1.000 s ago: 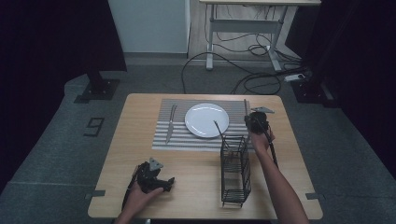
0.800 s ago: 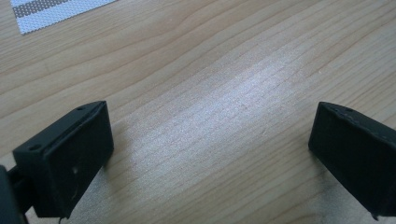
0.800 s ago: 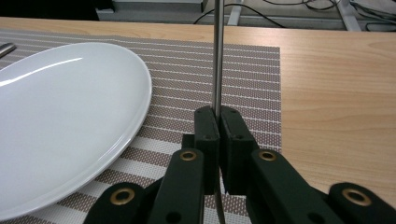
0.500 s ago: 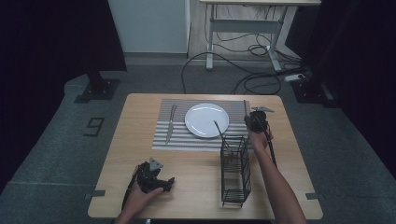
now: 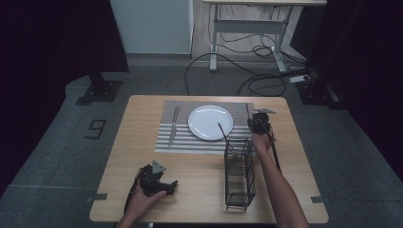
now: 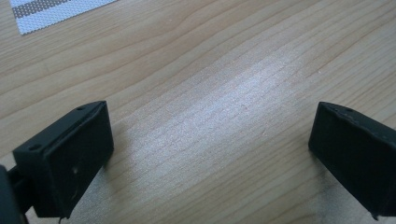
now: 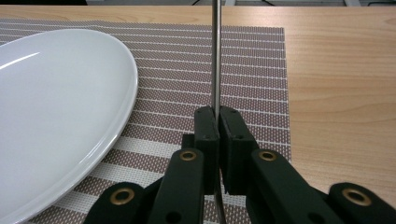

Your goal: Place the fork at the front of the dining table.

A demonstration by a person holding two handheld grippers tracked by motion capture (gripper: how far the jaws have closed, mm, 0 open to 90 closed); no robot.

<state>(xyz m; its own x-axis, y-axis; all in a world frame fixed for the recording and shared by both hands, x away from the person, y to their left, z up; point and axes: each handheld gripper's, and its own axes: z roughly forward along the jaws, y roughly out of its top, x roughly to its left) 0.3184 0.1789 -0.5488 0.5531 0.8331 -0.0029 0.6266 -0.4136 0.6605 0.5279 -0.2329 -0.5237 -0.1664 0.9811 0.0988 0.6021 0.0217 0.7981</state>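
While its jaws clench a thin metal utensil (image 7: 215, 56), the right gripper (image 7: 218, 122) hangs over the striped placemat (image 7: 252, 70) just beside the white plate (image 7: 56, 102) | left gripper (image 6: 210, 149): jaws spread wide, holding nothing, low over the bare wooden table (image 6: 224, 70) | floor marking (image 5: 96, 127): reads "9"

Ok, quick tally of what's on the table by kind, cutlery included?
Slim metal cutlery: 3, namely mat piece, rack piece, held piece in right gripper
Round white plate: 1
Striped woven placemat: 1
Black wire rack: 1
Total: 6
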